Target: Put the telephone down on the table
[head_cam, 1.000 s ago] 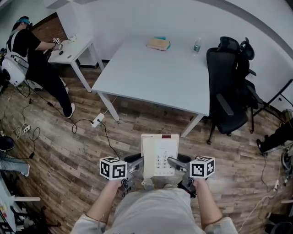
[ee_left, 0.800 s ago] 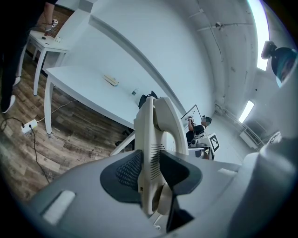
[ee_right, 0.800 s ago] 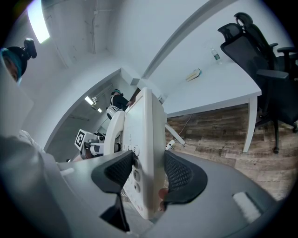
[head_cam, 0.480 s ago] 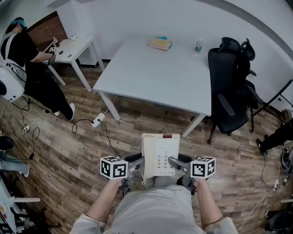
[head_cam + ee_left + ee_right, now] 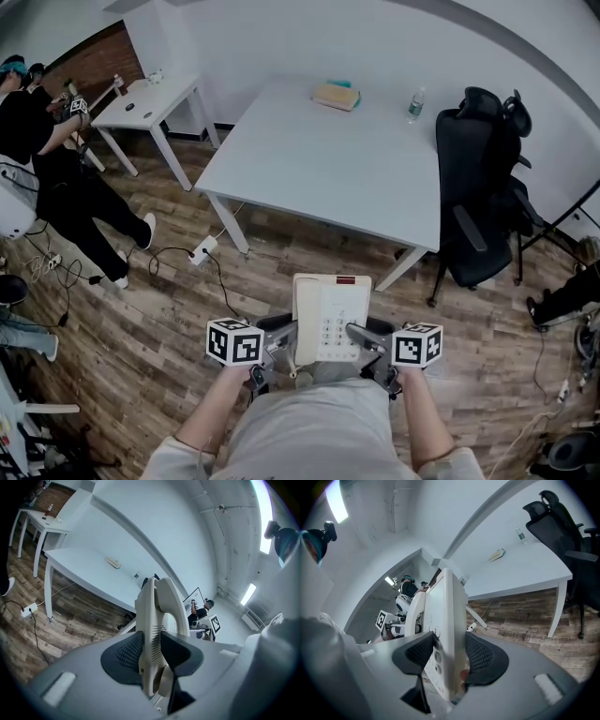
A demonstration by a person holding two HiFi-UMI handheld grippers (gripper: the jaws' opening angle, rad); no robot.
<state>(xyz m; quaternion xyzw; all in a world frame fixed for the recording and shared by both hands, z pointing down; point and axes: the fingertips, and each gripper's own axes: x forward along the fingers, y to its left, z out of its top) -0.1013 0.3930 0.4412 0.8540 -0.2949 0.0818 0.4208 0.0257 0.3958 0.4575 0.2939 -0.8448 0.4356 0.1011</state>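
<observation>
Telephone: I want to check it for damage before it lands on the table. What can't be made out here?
- Keypad print on the telephone: too small in the head view, edge-on in both gripper views.
- Its near end: head view, covered by the left claw, right claw and the person's shirt.
- Its underside: turned away from the head view.

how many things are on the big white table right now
2: a flat book-like item near the far edge of the table, and a water bottle to its right. Nothing else shows there.
</observation>
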